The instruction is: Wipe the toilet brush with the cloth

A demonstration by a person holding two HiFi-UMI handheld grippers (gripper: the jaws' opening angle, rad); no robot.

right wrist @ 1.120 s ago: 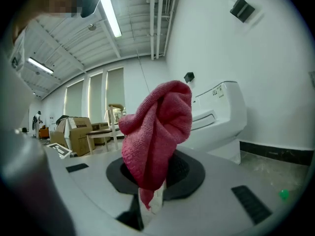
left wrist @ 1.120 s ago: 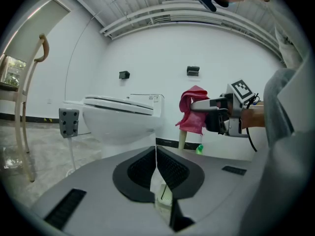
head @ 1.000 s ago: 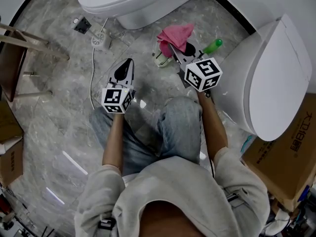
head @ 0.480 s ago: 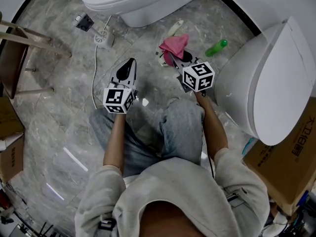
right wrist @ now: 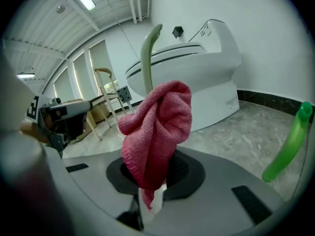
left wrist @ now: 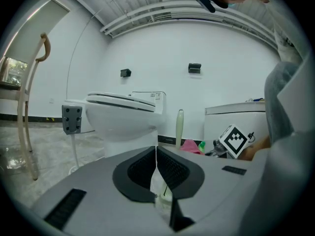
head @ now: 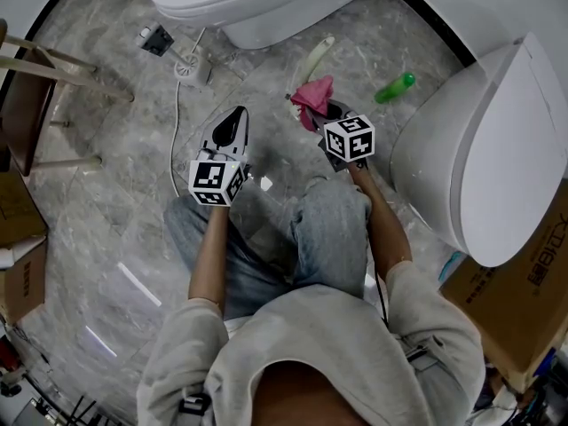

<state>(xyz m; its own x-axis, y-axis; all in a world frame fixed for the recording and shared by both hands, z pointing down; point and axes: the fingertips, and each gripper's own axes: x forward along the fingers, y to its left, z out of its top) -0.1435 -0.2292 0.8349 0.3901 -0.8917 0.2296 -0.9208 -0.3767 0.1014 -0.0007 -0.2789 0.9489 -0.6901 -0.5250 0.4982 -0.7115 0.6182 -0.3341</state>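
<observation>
The toilet brush's pale green handle rises from the floor between the two toilets, and its lower end is hidden behind the cloth. In the right gripper view the handle stands just behind the pink cloth. My right gripper is shut on that bunched cloth, right against the handle's lower part. My left gripper hovers to the left of the brush with its jaws shut and nothing in them. From the left gripper view the handle stands upright beyond the jaws.
A green bottle lies on the floor right of the brush. One white toilet stands ahead, another at the right. A second brush holder, a socket block and cable lie at the left, by a wooden chair.
The cloth in my right gripper has drawn down off the brush handle, so more of the handle shows beyond it. The left gripper has stayed about where it was.
</observation>
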